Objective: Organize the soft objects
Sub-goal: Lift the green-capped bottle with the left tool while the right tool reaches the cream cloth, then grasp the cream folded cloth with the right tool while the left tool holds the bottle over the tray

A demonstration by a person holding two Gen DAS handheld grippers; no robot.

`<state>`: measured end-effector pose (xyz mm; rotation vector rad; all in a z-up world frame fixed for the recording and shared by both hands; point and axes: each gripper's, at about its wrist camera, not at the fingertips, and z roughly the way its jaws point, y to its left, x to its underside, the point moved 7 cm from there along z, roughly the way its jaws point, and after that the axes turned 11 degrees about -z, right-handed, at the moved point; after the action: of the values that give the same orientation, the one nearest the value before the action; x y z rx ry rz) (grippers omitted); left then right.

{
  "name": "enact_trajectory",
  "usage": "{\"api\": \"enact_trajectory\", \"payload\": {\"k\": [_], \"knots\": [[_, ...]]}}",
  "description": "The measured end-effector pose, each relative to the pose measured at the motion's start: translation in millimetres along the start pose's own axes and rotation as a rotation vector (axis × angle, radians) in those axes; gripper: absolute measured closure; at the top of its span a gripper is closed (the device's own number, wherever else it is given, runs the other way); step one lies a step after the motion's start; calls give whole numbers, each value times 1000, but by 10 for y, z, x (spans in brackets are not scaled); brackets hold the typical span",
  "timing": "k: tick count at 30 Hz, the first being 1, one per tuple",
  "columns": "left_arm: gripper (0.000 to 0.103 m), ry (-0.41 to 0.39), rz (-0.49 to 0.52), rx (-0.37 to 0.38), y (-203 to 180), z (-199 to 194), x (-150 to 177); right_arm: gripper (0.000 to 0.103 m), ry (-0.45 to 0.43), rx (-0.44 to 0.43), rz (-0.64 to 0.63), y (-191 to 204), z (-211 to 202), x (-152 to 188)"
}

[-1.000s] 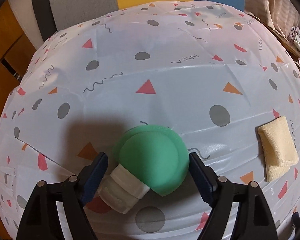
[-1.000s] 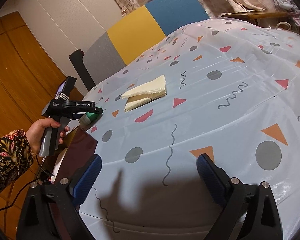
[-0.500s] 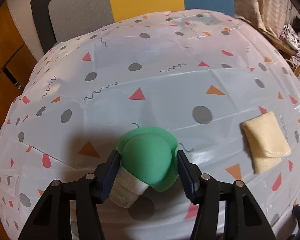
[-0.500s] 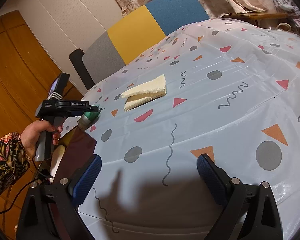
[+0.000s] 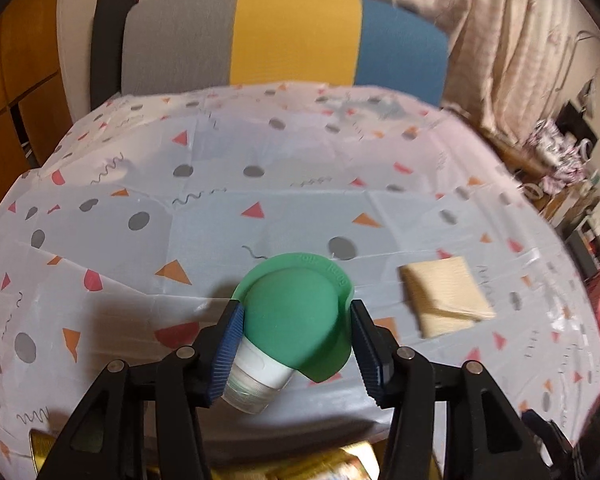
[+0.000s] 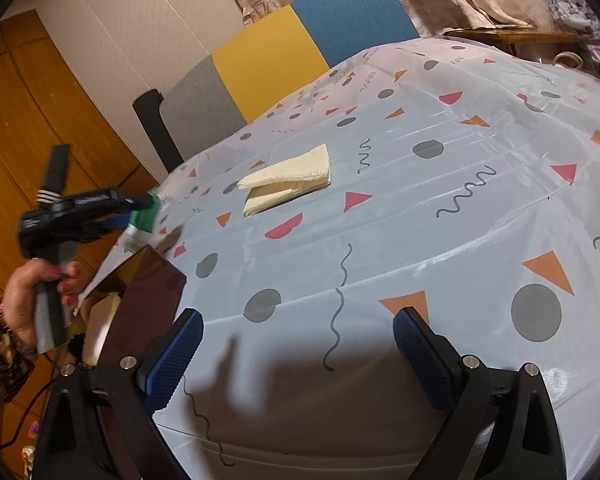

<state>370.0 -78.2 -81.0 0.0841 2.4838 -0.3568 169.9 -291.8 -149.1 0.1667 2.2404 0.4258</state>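
Observation:
My left gripper is shut on a soft green squeeze bottle with a white cap, held above the near edge of the table. The same bottle shows in the right wrist view, gripped at the table's left edge. A folded cream cloth lies on the patterned tablecloth to the right of the bottle; it also shows in the right wrist view. My right gripper is open and empty over the near edge of the table.
The table carries a white cloth with grey dots and coloured triangles. A grey, yellow and blue chair stands behind it. A dark open box sits beside the table's left edge. Cluttered shelves are at right.
My left gripper closed on the green bottle, lifted it off the table and pulled back toward the near edge. My right gripper has stayed still and open.

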Motion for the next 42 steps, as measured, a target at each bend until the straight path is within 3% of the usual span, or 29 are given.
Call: {"api": "enact_trajectory", "payload": {"k": [7, 12, 16, 26, 33, 35, 38, 40, 42], "knots": [[49, -54, -48, 117, 0, -477, 108, 5, 95, 86, -102, 121, 82, -34], [49, -79, -126, 188, 100, -772, 220, 0, 73, 114, -72, 102, 121, -386], [49, -96, -165, 234, 164, -977, 385, 0, 94, 171, -121, 99, 370, -682], [49, -105, -245, 274, 372, -1357, 857, 0, 172, 259, -226, 167, 1241, -1162], [49, -71, -282, 276, 470, -1301, 1043, 0, 241, 284, -272, 143, 1598, -1158], [49, -57, -292, 270, 493, -1258, 1083, 1, 224, 276, -281, 134, 1618, -1125], [49, -52, -303, 270, 510, -1236, 1113, 10, 205, 264, -248, 90, 1588, -1106], [49, -53, -303, 269, 504, -1235, 1129, 24, 191, 280, -233, 57, 1558, -1117], [49, -50, -306, 276, 485, -1240, 1154, 51, 178, 298, -223, 21, 1518, -1128]]}}
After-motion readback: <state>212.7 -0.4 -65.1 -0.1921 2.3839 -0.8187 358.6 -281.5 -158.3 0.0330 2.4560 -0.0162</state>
